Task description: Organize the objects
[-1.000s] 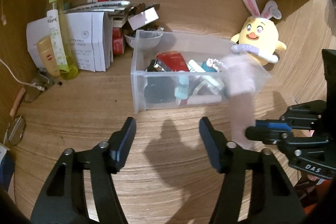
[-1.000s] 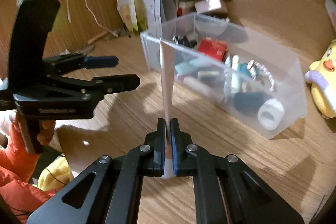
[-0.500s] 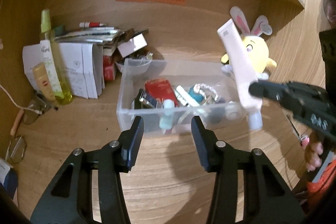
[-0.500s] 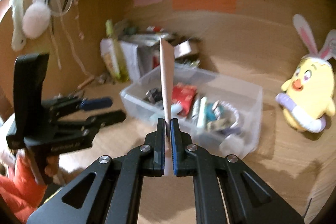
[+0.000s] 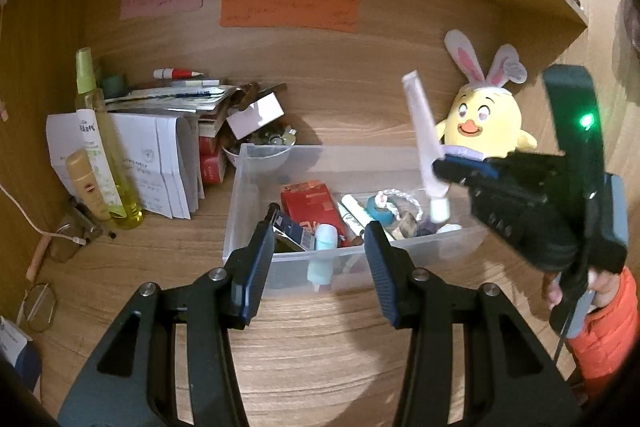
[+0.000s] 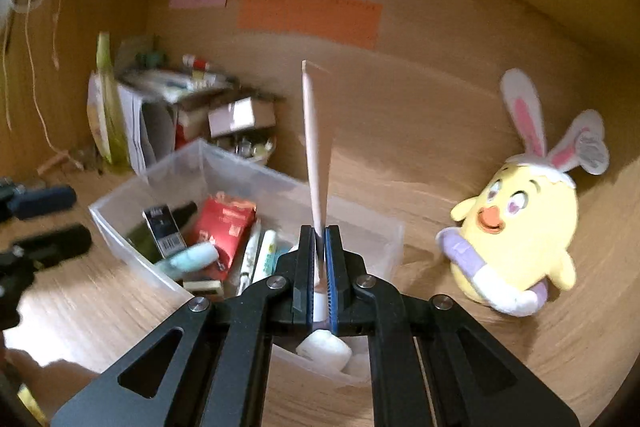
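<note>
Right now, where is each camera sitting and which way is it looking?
Left wrist view: it sits on the left gripper, looking forward and down at the clear box; its own open black fingers show, plus the right gripper in a hand with an orange sleeve.
Right wrist view: it sits on the right gripper, shut on a pale pink tube, above the box's right end.
Both views share the box, the yellow chick toy and the wall notes.

1 clear bin (image 5: 256,187), 1 plush chick (image 5: 484,123), 3 wall notes (image 5: 288,7), 1 pink tube (image 5: 420,123), 2 grippers (image 5: 316,259)
</note>
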{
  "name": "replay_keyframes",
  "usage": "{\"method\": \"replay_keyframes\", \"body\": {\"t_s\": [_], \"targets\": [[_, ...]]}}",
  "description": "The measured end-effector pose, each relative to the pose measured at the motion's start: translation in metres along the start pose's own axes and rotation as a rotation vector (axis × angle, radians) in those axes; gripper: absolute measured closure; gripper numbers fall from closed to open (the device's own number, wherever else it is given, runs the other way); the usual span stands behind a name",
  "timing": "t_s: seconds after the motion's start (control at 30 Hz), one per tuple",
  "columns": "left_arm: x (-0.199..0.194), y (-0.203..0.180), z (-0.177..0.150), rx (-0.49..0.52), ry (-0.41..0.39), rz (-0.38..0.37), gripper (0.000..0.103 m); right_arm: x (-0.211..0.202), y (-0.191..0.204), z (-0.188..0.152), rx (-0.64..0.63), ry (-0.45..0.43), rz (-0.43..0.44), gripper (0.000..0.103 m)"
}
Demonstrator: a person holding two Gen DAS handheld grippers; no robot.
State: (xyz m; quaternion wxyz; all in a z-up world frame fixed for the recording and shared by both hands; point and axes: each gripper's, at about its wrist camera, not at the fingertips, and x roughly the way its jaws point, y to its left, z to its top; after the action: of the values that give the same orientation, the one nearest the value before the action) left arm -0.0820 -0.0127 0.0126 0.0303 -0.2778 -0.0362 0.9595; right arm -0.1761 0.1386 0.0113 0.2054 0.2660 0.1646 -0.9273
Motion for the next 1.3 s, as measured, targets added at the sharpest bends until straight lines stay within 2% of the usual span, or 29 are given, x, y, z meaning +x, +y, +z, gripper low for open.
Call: {"method": "replay_keyframes", "body": {"t_s": [0.17,0.23,0.3,0.4,0.47,0.8,1.0,1.03,1.1,1.17,1.3], "targets": [[0.009,0.005,-0.002,-0.01,0.02,0.015,0.056,0.018,0.014,-0.005,-0.001,0.063,0.088,0.098],[0.011,0.008,-0.003,-0.016,0.024,0.019,0.056,0.023,0.015,-0.007,0.027,0.1,0.168,0.098],[0.013,0.01,-0.004,-0.023,0.027,0.019,0.056,0.026,0.013,-0.008,0.061,0.122,0.226,0.095],[0.015,0.012,-0.005,-0.03,0.03,0.022,0.056,0.027,0.01,-0.01,0.098,0.136,0.272,0.085],[0.017,0.014,-0.005,-0.034,0.031,0.023,0.056,0.024,0.008,-0.011,0.107,0.132,0.276,0.081],[0.015,0.007,0.001,-0.027,0.012,0.014,0.056,0.0,0.003,-0.017,0.129,0.1,0.269,0.08],[0.011,0.0,0.002,-0.004,0.002,0.004,0.056,-0.02,0.001,-0.024,0.134,0.055,0.227,0.06],[0.011,-0.001,0.002,-0.002,0.003,0.001,0.055,-0.025,0.0,-0.026,0.136,0.045,0.218,0.057],[0.01,-0.004,0.001,0.003,0.002,0.0,0.046,-0.032,-0.001,-0.028,0.143,0.032,0.212,0.052],[0.008,-0.006,0.0,0.007,-0.01,0.009,0.034,-0.037,-0.002,-0.03,0.147,0.023,0.209,0.044],[0.003,-0.011,-0.002,0.022,-0.02,0.008,0.027,-0.049,-0.001,-0.033,0.139,-0.003,0.175,0.033]]}}
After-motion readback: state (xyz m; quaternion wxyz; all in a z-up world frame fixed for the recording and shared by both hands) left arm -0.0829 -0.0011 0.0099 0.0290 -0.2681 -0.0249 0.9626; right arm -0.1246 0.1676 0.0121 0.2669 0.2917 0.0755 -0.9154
